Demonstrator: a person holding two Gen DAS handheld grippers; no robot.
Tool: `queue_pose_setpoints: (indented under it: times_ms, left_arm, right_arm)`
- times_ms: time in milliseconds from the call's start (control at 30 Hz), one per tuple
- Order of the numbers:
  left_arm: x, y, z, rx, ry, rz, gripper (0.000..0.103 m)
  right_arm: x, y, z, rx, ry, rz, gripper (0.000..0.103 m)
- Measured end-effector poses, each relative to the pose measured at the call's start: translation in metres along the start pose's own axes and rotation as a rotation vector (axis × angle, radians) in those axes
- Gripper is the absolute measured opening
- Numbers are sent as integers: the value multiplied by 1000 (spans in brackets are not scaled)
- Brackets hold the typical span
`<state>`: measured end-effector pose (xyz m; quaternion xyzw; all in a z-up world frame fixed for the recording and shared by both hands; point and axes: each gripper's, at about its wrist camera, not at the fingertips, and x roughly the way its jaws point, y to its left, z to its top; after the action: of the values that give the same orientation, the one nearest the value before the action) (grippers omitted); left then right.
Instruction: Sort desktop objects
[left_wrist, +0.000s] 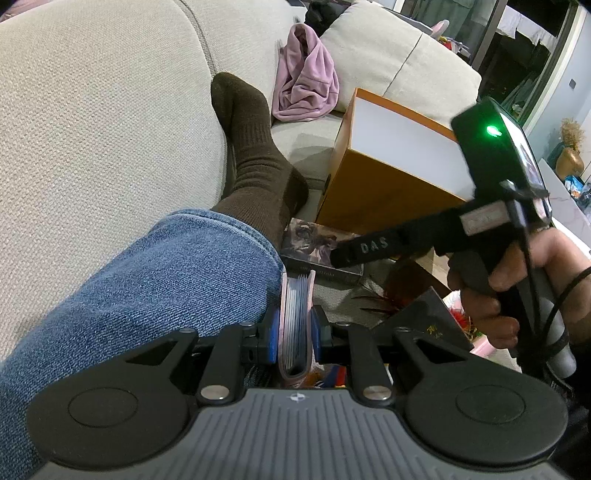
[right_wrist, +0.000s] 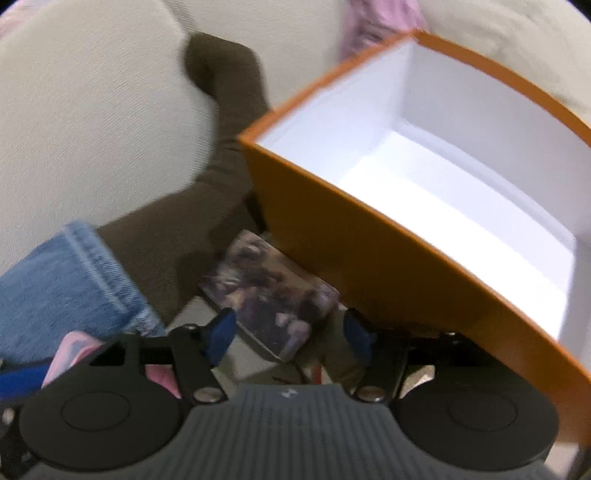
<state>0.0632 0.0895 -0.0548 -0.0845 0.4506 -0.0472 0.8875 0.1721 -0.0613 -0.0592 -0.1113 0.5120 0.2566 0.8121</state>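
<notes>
Pink-edged and layered, a small wallet-like item (left_wrist: 294, 325) sat clamped upright between the left gripper's (left_wrist: 294, 334) blue fingers (left_wrist: 270, 338), beside the denim knee (left_wrist: 155, 280). Right gripper (right_wrist: 287, 334) hovered with fingers spread over a purple patterned box (right_wrist: 271, 301), possibly cards, just beside the orange box (right_wrist: 369, 258).

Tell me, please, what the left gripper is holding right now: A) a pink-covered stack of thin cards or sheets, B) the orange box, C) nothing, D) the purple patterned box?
A: the left gripper is shut on a pink-covered stack, clamped between its blue pads.
</notes>
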Motion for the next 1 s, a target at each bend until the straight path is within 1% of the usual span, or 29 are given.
queue_pose_setpoints:
  times_ms: [67,167,300,367,433,567,633,700,733,800,833,867,900,933,967,1000]
  left_arm:
    - [2,-1,1,0,0,0,20]
    - [1,-1,1,0,-1,-1,20]
    - [2,-2,0,10,-4,0,20]
    - [1,-2,-1,10,-5,1,20]
    - [0,-3,-1,15,-5,6,20]
    - [-1,-1,-2,14,-6,5,20]
    - [1,-1,-1,13,-8,4,20]
    - [3,-1,0,13,-9,5,20]
    - [2,0,-2,13,-11,5,20]
    - [1,1,-3,11,-12,8,20]
    - [2,1,-3,9,-13,9,20]
    - [3,0,-2,8,-13,10,20]
    - [4,0,-2,6,-13,12,20]
    - [2,1,-3,4,-13,11,20]
    - [3,0,-3,4,-13,13,20]
    - [2,1,-4,3,-13,14,20]
  right_arm:
    - [3,-1,4,56,13,-9,71]
    - [8,-2,10,128,37,18,81]
    - [15,1,15,150,68,19,86]
    - [17,3,16,158,82,26,87]
    - [18,4,17,157,82,65,87]
    - [19,0,16,177,61,87,88]
    - [12,-9,12,202,31,133,87]
    - [5,-21,7,239,8,173,78]
    - [1,-30,4,269,2,206,76]
    - [-5,-43,-2,300,-10,256,67]
    - [-9,-48,-6,318,-16,279,65]
    - [-12,-53,-10,349,-11,305,60]
    - [-15,-57,-14,372,-10,329,47]
    - [-14,-59,-20,394,7,444,26]
    - [-11,-55,-26,433,45,544,2]
    - [-11,-51,-31,450,67,566,9]
